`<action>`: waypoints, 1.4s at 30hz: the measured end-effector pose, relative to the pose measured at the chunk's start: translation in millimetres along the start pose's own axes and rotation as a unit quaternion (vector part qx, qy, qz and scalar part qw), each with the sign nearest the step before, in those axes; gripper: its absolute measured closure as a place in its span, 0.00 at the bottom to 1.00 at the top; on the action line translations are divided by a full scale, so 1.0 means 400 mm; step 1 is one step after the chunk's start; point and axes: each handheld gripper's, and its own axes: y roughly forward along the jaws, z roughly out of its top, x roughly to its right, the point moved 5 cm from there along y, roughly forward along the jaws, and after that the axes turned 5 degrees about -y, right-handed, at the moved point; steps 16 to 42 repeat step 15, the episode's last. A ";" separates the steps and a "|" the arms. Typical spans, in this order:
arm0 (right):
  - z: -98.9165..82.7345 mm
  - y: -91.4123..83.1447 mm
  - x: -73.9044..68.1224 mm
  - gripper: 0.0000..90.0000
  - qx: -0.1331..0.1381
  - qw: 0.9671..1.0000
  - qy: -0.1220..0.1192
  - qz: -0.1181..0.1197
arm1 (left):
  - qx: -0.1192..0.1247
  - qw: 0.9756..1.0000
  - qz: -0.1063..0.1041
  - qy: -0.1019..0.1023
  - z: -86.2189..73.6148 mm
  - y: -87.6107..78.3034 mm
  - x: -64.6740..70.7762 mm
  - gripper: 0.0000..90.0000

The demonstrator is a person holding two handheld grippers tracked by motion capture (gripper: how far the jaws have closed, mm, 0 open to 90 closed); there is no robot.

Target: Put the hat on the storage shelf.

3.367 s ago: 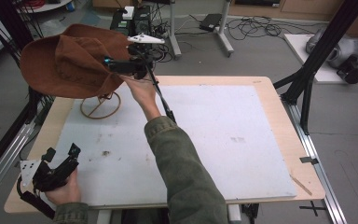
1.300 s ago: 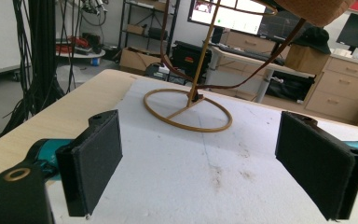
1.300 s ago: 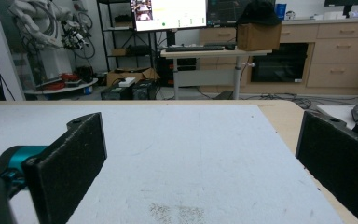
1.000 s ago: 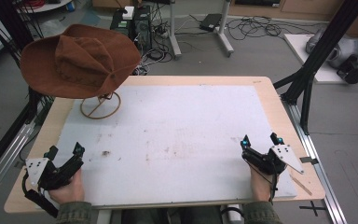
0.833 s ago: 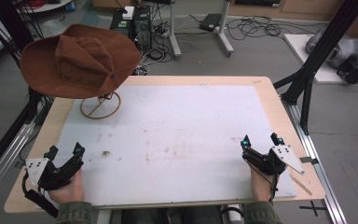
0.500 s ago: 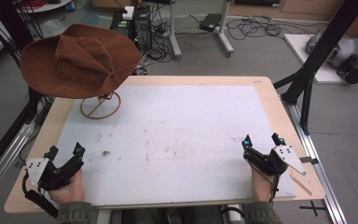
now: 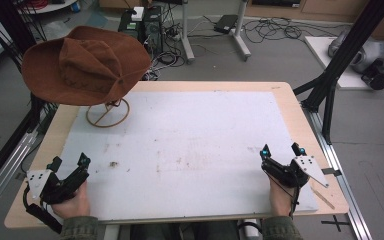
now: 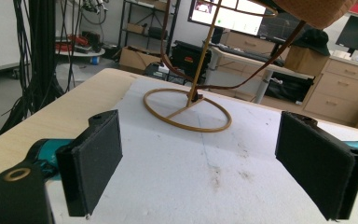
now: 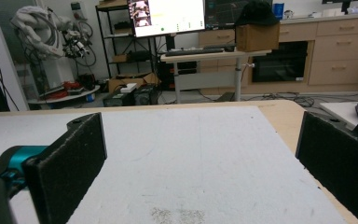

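Note:
A brown wide-brimmed hat (image 7: 87,65) rests on a thin brass wire stand (image 7: 108,113) at the table's far left corner. The stand's ring base (image 8: 187,110) and the hat's brim edge (image 8: 310,9) appear ahead in the left gripper view. My left gripper (image 7: 70,162) lies open at the near left edge, held by a hand, nothing between its pads (image 8: 93,161). At the near right my right gripper (image 7: 281,149) is open too, its pads (image 9: 70,158) wide apart over bare board.
A white foam board (image 7: 190,145) covers most of the wooden table (image 7: 285,92), with a small dark smudge (image 7: 113,163) near the left gripper. Black frame posts (image 7: 340,60) stand at the right, cables and equipment on the floor beyond.
About three seconds ago the right arm reached to the hat at the far left. It has since drawn back to the near right. Over the last second nothing moved.

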 end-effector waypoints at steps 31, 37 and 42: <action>-0.005 0.004 0.000 0.01 -0.005 1.000 0.006 0.005 | -0.001 1.000 0.000 -0.001 0.000 0.002 -0.002 0.16; -0.005 0.004 0.000 0.01 -0.005 1.000 0.006 0.005 | -0.001 1.000 0.000 -0.001 0.000 0.002 -0.002 0.16; -0.005 0.004 0.000 0.01 -0.005 1.000 0.006 0.005 | -0.001 1.000 0.000 -0.001 0.000 0.002 -0.002 0.16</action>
